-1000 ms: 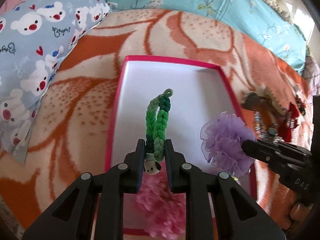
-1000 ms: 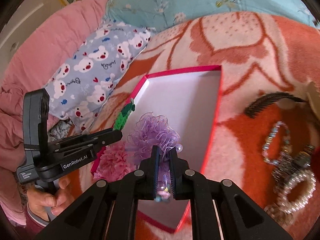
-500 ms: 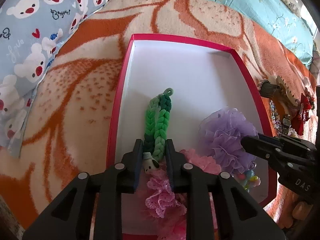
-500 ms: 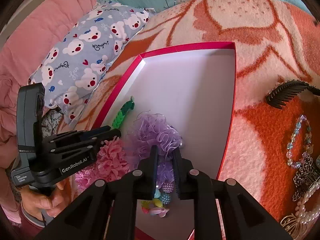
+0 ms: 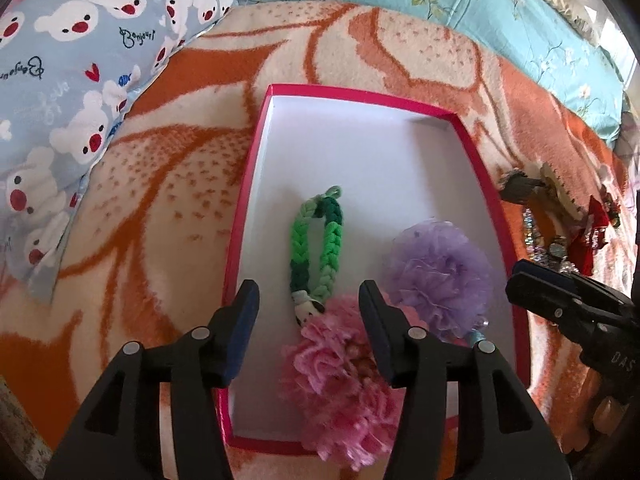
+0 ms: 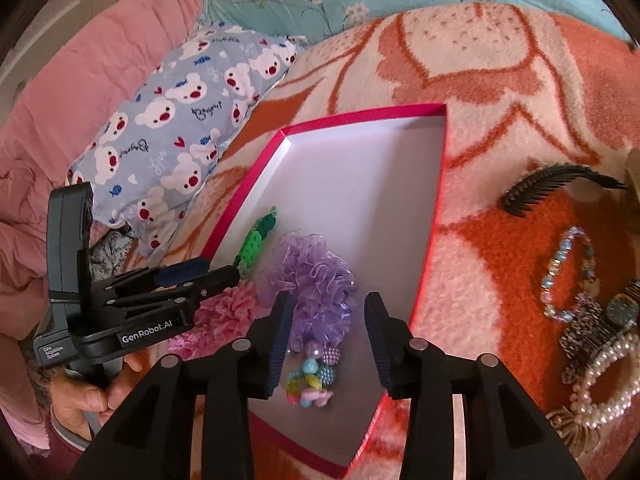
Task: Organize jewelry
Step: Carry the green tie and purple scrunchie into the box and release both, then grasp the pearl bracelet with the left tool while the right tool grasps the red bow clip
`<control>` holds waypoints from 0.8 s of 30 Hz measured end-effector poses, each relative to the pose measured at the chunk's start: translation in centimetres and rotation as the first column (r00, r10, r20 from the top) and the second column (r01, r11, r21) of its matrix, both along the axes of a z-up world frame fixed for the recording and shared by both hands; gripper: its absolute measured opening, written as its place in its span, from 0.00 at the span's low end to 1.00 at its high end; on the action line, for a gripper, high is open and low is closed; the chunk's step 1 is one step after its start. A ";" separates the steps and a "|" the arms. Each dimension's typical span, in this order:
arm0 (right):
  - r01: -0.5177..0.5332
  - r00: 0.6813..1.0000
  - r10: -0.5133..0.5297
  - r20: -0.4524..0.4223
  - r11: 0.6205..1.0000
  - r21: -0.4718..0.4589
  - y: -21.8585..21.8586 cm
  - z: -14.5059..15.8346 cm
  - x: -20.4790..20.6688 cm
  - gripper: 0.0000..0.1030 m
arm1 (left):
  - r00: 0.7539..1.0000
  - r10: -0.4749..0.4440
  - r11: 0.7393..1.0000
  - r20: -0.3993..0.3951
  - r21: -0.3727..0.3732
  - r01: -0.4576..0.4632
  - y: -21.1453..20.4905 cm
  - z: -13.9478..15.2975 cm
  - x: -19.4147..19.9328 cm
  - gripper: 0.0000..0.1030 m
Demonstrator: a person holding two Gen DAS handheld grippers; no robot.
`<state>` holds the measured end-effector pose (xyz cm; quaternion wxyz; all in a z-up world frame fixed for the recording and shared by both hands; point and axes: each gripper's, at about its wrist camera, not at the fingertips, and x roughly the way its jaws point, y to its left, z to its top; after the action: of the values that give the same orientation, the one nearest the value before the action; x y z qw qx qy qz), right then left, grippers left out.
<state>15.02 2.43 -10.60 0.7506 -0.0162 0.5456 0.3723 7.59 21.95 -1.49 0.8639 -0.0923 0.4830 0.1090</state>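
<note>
Left wrist view: braided green loom-band bracelet with a small white charm (image 5: 318,248) lying flat on the white floor of the shallow pink-rimmed cardboard box (image 5: 484,184), towards its left wall, charm end touching the fluffy pink yarn scrunchie (image 5: 340,364) at the near end. Frilly lilac mesh scrunchie (image 5: 438,276) just beside, towards the right wall, with a cluster of pastel beads (image 6: 310,376) at its near side in the right wrist view. Far half of the box bare. Box resting on the orange-and-cream flowered blanket (image 5: 168,168) of the bed; well apart on the blanket past the right wall, a black comb (image 6: 548,188), a blue beaded bracelet (image 6: 568,276), a watch (image 6: 620,312) and a pearl string (image 6: 608,380), not yet gathered.

Risks, judged: left tongs (image 5: 308,320) hanging low over the charm and pink yarn, so a careless pull back likely to snag loose threads and drag the bracelet; soft blanket likely to let the light box tip or slide if a wall gets nudged.

Left tongs spread wide, gripping nothing, straddling the charm end. Right tongs (image 6: 328,332) equally wide, empty, above the lilac scrunchie and beads; contact impossible to tell.
</note>
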 end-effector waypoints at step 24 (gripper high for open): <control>0.306 0.949 -0.304 0.082 0.952 -0.010 -17.6 4.6 0.8 0.39 | 0.978 -0.202 0.978 0.052 -0.050 0.204 -11.1 3.1 0.9 0.49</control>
<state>15.81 -15.20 -5.96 0.8200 0.0452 0.5155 0.2446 8.48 10.90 1.56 0.8786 -0.0689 0.4725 0.0047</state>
